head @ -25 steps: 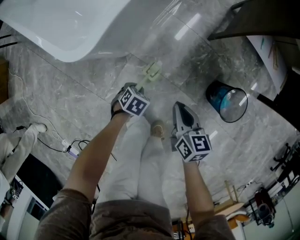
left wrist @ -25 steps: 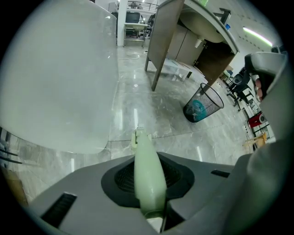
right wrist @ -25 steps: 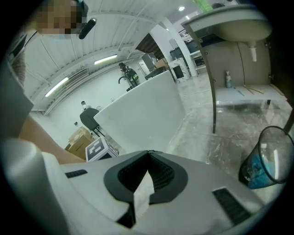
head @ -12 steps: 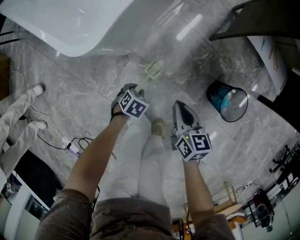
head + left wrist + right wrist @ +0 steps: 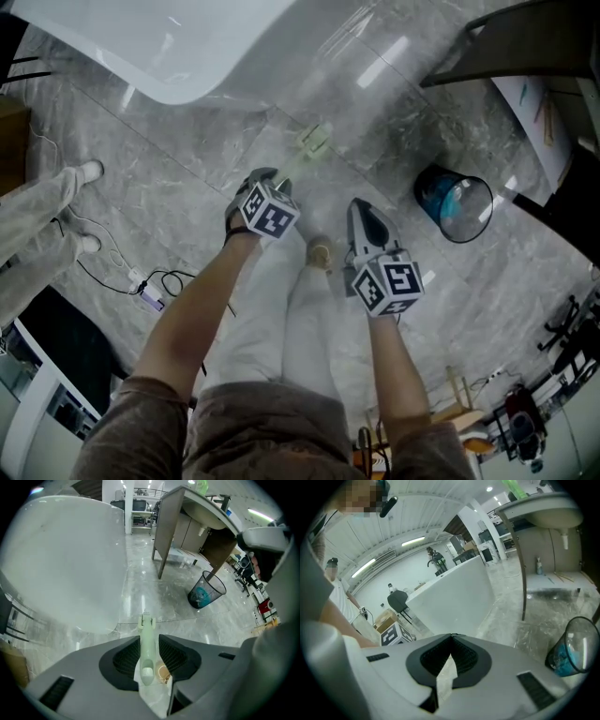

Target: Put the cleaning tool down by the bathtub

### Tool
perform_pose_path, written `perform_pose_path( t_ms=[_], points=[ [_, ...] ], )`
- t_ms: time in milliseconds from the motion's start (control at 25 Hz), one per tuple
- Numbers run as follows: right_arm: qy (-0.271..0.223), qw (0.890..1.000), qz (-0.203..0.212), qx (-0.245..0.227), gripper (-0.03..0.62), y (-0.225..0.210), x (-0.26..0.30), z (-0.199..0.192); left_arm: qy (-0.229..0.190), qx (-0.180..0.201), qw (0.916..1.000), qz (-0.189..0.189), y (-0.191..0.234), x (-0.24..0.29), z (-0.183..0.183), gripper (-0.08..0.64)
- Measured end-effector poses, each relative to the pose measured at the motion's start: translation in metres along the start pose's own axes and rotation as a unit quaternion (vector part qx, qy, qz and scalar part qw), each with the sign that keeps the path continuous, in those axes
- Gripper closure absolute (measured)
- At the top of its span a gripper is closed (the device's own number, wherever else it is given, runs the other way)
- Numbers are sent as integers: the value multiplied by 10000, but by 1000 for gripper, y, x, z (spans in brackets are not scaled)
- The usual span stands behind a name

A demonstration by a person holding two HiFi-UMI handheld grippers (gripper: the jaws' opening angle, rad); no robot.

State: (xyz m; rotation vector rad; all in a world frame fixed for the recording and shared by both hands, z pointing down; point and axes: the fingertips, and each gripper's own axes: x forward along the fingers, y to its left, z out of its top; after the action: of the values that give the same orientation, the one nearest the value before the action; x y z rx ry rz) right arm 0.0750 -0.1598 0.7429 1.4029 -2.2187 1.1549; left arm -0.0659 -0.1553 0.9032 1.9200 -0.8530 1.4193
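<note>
Two grippers show in front of me, one in each hand, over a grey marble floor. My left gripper is pinching the cleaning tool, a pale green long-handled brush. In the left gripper view the handle runs straight out between the ribbed pads, with both jaws pressed against its sides. Its narrow head points away from me, toward the floor just beside the rounded end of the white bathtub. The tool is in the air, held only by that gripper (I cannot tell how far its head is from the tiles).

My right gripper is beside the left one, a little nearer my body, with its jaws pressed together at the tips and nothing between them. The right gripper view shows the pads meeting at a point, and only a sliver of floor shows through the gap lower down.

One tan shoe of mine shows between the two grippers. A round mesh waste bin with a blue liner stands to the right, well apart from the tub. At the left edge another person's legs stand near a cable and power strip on the floor.
</note>
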Motion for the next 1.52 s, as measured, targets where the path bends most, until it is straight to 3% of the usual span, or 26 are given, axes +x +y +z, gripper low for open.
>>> perform_pose_path(
  t_ms=[200, 520, 1000, 1520],
  points=[
    [-47, 9999, 32, -85, 592, 16, -19, 21, -102, -89, 9998, 142, 3, -40, 4, 422],
    [-100, 9995, 172, -241, 592, 55, -56, 58, -540, -378, 9975, 252, -5, -119, 27, 546],
    [-154, 9983, 409, -383, 592, 115, -128, 101, -1101, -947, 9888, 358, -28, -252, 44, 548],
    [-393, 9931, 977, -517, 592, 193, -204, 147, -1930, -985, 9748, 536, -55, -399, 57, 548]
  ],
)
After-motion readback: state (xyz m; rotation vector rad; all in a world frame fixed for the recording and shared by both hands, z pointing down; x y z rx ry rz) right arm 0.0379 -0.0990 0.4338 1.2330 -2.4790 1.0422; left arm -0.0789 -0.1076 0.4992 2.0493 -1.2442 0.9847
